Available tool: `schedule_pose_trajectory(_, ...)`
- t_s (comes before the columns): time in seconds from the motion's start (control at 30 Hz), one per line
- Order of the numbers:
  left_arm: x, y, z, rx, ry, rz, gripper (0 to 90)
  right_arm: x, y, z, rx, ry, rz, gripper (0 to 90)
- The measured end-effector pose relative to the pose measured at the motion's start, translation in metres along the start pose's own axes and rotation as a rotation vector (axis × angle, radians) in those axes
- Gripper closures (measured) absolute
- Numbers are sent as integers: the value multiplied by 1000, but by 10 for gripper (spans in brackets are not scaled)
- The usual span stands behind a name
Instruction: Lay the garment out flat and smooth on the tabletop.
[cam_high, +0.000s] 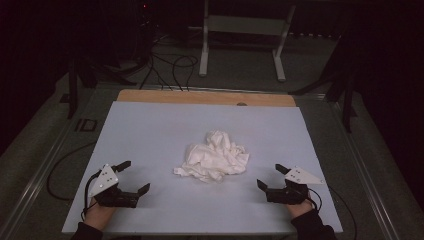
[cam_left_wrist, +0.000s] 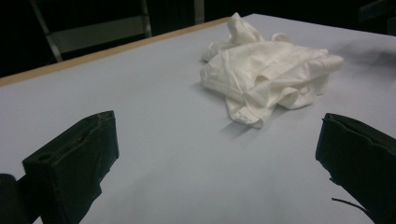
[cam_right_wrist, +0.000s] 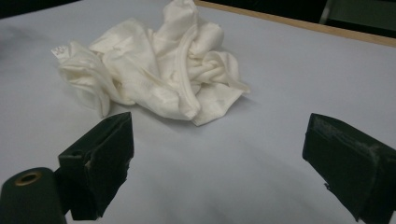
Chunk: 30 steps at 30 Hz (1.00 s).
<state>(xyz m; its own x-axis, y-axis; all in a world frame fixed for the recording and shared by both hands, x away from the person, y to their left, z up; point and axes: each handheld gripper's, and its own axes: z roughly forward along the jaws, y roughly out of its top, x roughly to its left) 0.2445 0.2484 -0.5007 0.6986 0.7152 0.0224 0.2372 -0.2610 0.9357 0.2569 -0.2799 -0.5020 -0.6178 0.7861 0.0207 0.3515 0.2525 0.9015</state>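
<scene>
A crumpled white cloth (cam_high: 214, 156) lies in a heap near the middle of the pale grey table (cam_high: 150, 125). My left gripper (cam_high: 134, 176) rests near the front left of the table, open, its jaws spread wide with nothing between them. At the front right my right gripper (cam_high: 270, 176) is open too, and holds nothing. The left gripper view has the cloth (cam_left_wrist: 266, 74) ahead and to the right of the jaws. In the right gripper view the cloth (cam_right_wrist: 154, 70) sits ahead and to the left, a short way beyond the fingertips (cam_right_wrist: 100, 154).
A wooden strip (cam_high: 205, 97) runs along the table's far edge. Beyond it stand a white frame (cam_high: 245, 35) and cables (cam_high: 170, 65) on the dark floor. Bare table surface surrounds the cloth on all sides.
</scene>
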Motion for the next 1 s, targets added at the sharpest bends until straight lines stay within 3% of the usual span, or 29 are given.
schedule_pose_trajectory(0.5, 0, 0, 3, 19, -15, 3, 0, -2, -3, 1, 4, -22, -2, 90)
schedule_pose_trajectory(0.9, 7, 14, -3, 35, -28, 3, 0, -1, -2, 0, 1, -21, -3, 90)
schedule_pose_trajectory(1.0, 10, 17, -5, 30, -44, -19, 0, 0, -2, 0, 2, -20, -1, 91)
